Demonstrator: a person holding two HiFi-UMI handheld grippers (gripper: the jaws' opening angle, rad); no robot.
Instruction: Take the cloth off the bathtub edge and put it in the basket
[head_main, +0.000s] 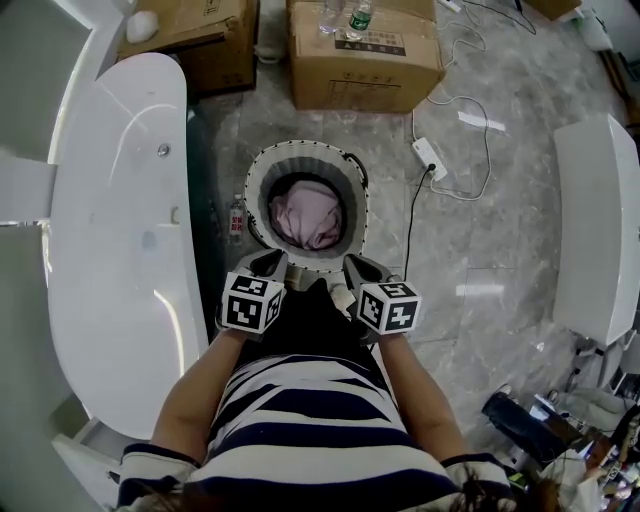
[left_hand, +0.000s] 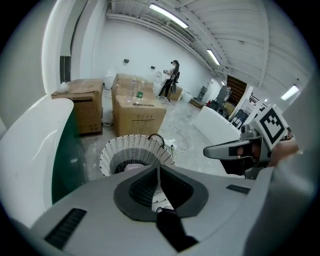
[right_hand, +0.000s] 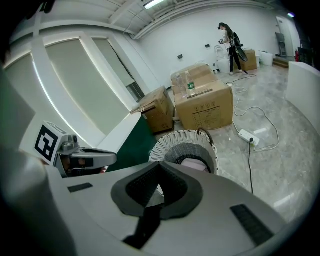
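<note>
The pink cloth (head_main: 308, 215) lies bunched inside the round white basket (head_main: 256, 190) at the centre of the head view. The basket stands on the floor just right of the white bathtub (head_main: 120, 220). The left gripper (head_main: 268, 262) and the right gripper (head_main: 362, 268) hover side by side at the basket's lower rim. Each has its fingers (left_hand: 142, 185) pressed together with nothing between them.

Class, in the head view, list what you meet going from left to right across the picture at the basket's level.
White bathtub → small bottle → woven basket holding the pink cloth → power strip → white fixture at the right edge.
</note>
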